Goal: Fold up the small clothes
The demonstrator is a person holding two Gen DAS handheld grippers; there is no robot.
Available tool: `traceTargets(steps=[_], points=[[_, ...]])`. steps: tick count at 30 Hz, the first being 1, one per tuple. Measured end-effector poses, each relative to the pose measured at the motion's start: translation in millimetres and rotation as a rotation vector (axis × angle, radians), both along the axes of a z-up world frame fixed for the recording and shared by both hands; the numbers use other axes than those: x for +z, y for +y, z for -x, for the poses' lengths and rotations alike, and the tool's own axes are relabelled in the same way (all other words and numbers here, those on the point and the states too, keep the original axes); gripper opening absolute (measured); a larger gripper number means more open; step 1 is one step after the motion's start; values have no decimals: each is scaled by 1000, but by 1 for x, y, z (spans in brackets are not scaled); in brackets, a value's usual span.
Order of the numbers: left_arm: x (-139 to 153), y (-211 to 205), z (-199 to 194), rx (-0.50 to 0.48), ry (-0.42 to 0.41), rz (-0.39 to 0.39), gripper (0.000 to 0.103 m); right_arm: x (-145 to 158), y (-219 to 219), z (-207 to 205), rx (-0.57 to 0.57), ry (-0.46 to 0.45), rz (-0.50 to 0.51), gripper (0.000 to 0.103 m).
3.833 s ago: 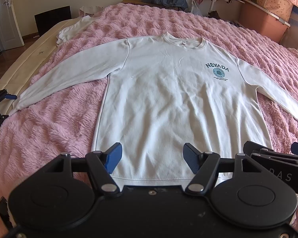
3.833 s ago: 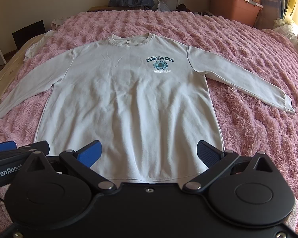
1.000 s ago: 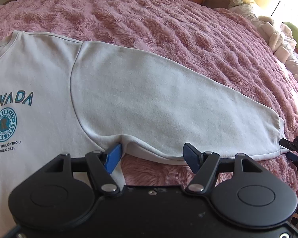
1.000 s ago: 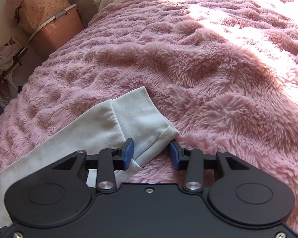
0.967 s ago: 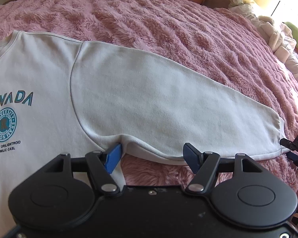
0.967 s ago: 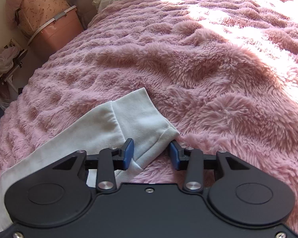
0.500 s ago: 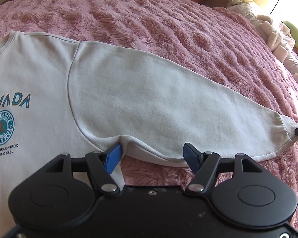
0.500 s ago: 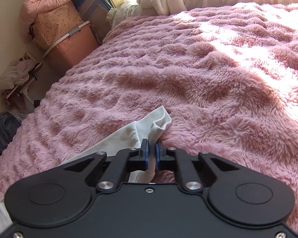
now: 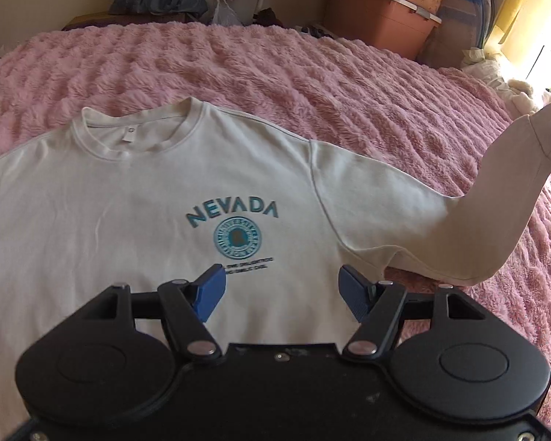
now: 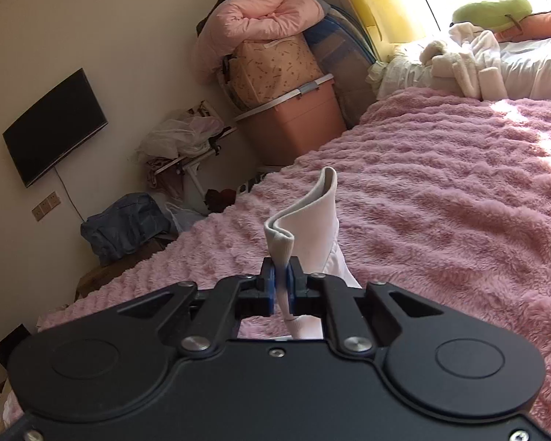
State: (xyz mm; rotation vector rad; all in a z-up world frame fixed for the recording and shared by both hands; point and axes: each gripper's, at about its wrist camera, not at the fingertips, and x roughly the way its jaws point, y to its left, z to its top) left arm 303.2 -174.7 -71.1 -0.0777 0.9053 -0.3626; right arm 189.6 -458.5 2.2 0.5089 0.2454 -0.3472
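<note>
A white long-sleeved sweatshirt (image 9: 136,213) with a teal NEVADA print lies face up on the pink fleece blanket (image 9: 260,73). Its right sleeve (image 9: 496,213) is lifted off the bed toward the right edge of the left wrist view. My right gripper (image 10: 282,286) is shut on the sleeve cuff (image 10: 305,217), which stands up between the blue pads. Over the sweatshirt's chest, below the print, my left gripper (image 9: 281,294) hovers open with nothing between its fingers. The sweatshirt's left sleeve and hem are out of view.
A pink storage box (image 10: 294,121) with bedding piled on it stands beside the bed. A wall screen (image 10: 53,126), a dark bag (image 10: 125,226) and a cluttered rack (image 10: 187,147) line the wall. White and green soft things (image 10: 470,55) lie at the bed's head.
The right gripper closed on the sleeve cuff and raised it off the blanket. The left gripper moved from the sleeve's underarm to above the chest print, still open.
</note>
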Motion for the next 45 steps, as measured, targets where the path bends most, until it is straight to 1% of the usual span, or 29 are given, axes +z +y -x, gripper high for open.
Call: traceTargets(steps=[3, 6, 7, 9, 12, 16, 17, 21, 23, 27, 30, 32, 33, 34, 36, 38, 39, 41, 43, 45], points=[[8, 64, 11, 83, -7, -22, 72, 9, 52, -24, 108, -33, -12, 8], [13, 116, 23, 162, -4, -26, 72, 11, 103, -47, 214, -49, -32, 8], [13, 129, 26, 182, -2, -25, 72, 10, 119, -54, 247, -53, -40, 8], [17, 168, 35, 232, 2, -17, 72, 7, 154, -67, 315, -52, -53, 8], [19, 208, 45, 295, 7, -15, 72, -3, 205, -84, 411, -45, -66, 8], [13, 251, 55, 371, 20, -40, 72, -20, 269, -103, 520, -25, -78, 8], [11, 264, 58, 391, 26, -38, 72, -26, 284, -108, 550, -16, -82, 8], [1, 293, 67, 450, 53, -12, 72, -53, 332, -120, 637, 21, -114, 8], [-3, 304, 76, 480, 66, -16, 72, -65, 353, -125, 679, 31, -127, 8], [-11, 325, 82, 522, 76, -10, 72, -93, 394, -129, 736, 87, -89, 8], [-16, 338, 82, 555, 78, 7, 72, -115, 415, -131, 777, 127, -71, 8], [-22, 344, 74, 576, 82, 34, 72, -131, 425, -137, 807, 165, -55, 9], [-24, 346, 71, 579, 82, 53, 72, -138, 428, -139, 814, 190, -52, 11], [-26, 349, 68, 580, 83, 83, 72, -147, 432, -140, 830, 225, -55, 13], [-33, 351, 59, 570, 86, 151, 72, -161, 434, -142, 842, 287, -66, 14], [-37, 348, 46, 548, 74, 206, 72, -167, 431, -140, 860, 320, -96, 17], [-40, 346, 40, 537, 64, 227, 72, -165, 427, -134, 871, 322, -113, 18], [-47, 340, 27, 518, 58, 253, 72, -158, 413, -123, 893, 304, -133, 25], [-56, 334, 8, 505, 57, 271, 72, -149, 398, -111, 903, 289, -102, 45], [-61, 328, -3, 495, 49, 259, 70, -138, 374, -94, 875, 271, -18, 47]])
